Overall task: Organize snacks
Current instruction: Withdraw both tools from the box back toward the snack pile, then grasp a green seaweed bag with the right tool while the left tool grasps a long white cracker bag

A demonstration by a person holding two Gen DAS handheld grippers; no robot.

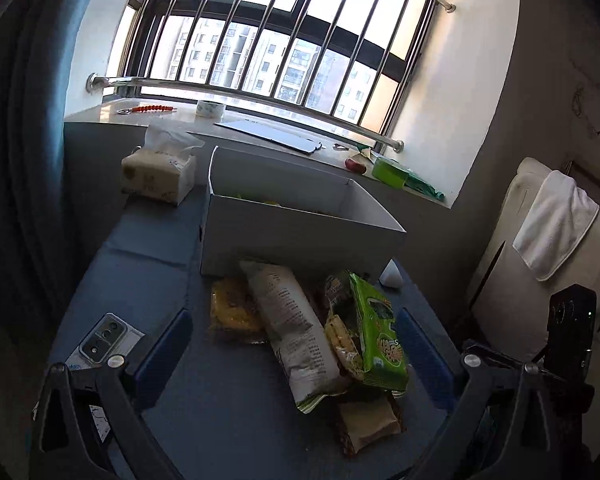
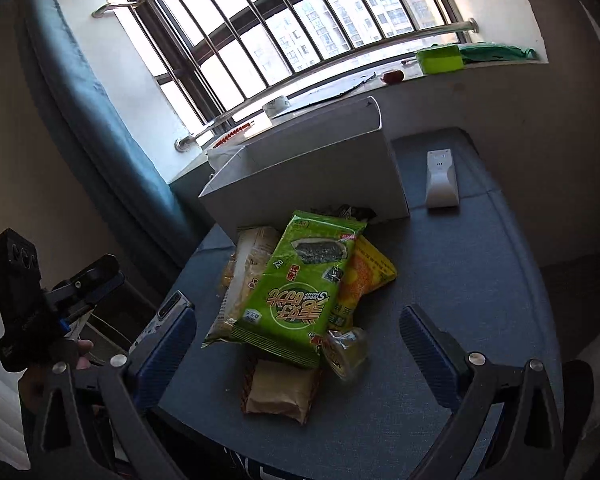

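Snacks (image 2: 292,288) lie heaped mid-table against the white box (image 1: 300,236), seemingly part-filled; with both jaws held wide apart and empty, the topmost green packet (image 2: 296,284) is best lifted first.

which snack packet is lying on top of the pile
The bright green seaweed-snack packet. It rests across the long white packet and the yellow packet, with the brown-wrapped bar poking out beneath its near end.

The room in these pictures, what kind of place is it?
Probably a room in a high-rise flat: a barred window looks onto apartment blocks, and a tissue pack and a white box stand on a blue-covered table under it.
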